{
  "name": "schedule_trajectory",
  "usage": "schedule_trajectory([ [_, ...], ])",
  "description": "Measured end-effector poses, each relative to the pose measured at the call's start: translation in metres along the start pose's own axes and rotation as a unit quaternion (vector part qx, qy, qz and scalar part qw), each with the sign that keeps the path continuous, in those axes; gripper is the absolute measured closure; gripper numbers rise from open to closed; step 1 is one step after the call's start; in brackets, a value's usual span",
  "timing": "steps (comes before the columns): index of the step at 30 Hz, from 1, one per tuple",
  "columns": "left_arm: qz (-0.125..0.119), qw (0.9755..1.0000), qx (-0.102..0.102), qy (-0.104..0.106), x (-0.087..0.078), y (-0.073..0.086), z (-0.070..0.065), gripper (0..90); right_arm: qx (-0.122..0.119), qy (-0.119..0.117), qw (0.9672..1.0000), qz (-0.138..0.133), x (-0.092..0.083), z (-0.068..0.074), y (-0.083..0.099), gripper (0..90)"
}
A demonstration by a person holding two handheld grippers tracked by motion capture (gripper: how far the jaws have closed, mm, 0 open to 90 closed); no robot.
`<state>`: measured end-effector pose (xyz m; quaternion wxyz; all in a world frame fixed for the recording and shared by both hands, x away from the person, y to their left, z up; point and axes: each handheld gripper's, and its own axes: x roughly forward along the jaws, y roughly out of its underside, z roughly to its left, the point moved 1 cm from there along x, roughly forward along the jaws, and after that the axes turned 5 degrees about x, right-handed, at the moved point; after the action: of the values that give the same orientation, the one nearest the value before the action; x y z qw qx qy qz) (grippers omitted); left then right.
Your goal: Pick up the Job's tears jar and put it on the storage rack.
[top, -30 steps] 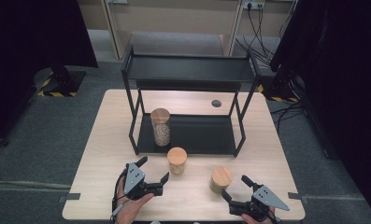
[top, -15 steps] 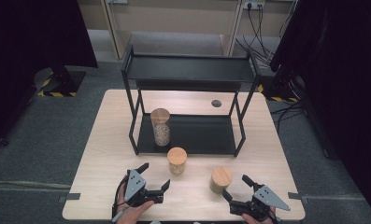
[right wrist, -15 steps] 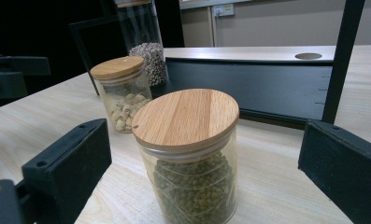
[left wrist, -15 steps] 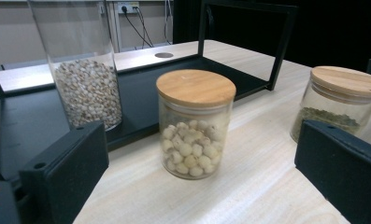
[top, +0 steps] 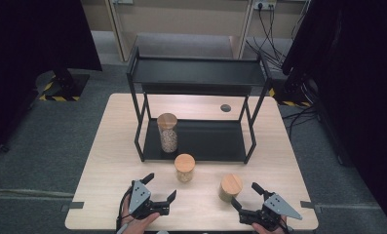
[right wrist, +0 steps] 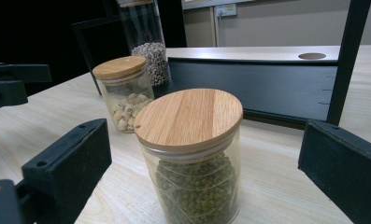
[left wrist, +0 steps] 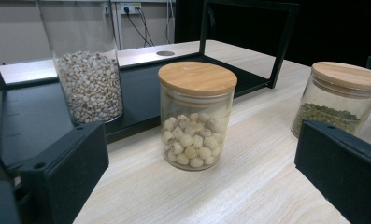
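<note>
Three glass jars with wooden lids are here. A tall jar of pale grains (top: 167,132) (left wrist: 89,70) stands on the lower shelf of a black rack (top: 205,141). On the table in front of the rack stands a short jar of white seeds (top: 184,167) (left wrist: 197,116). A short jar of green beans (top: 230,187) (right wrist: 192,158) is to its right. My left gripper (top: 161,186) is open near the front edge, aimed at the white-seed jar and apart from it. My right gripper (top: 245,195) is open, its jaws either side of the green-bean jar, not touching.
The rack's upper shelf (top: 196,72) overhangs the tall jar, and its posts (top: 252,131) stand at the corners. A round cable hole (top: 225,107) is in the tabletop behind the rack. Bare wood (top: 108,161) lies left of the jars.
My left gripper has drawn back a little toward the table's front edge. The right gripper and the jars have stayed put.
</note>
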<state>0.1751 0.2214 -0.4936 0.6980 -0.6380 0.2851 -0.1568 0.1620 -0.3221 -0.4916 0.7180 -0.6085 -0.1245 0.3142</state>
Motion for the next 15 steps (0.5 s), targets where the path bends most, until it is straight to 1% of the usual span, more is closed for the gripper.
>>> schedule_trajectory([
  [2,-0.002,1.0,0.002,-0.003,-0.001,0.0009,-0.0002,2.3,0.001,-0.001,1.0,-0.001,-0.0001,-0.0004,-0.0002,2.8],
  [5,-0.001,1.0,-0.002,-0.004,-0.0011,0.002,0.0006,2.3,0.001,-0.002,1.0,-0.001,-0.0004,-0.0007,-0.0004,2.8],
  [11,0.001,1.0,0.002,-0.001,-0.0002,0.0031,0.0004,2.3,-0.003,-0.002,1.0,-0.003,-0.0014,0.0,-0.0002,2.8],
  [15,0.002,1.0,0.0,-0.003,-0.0003,0.0035,0.0011,2.3,0.0,-0.001,1.0,-0.002,-0.0014,-0.0002,-0.0002,2.8],
])
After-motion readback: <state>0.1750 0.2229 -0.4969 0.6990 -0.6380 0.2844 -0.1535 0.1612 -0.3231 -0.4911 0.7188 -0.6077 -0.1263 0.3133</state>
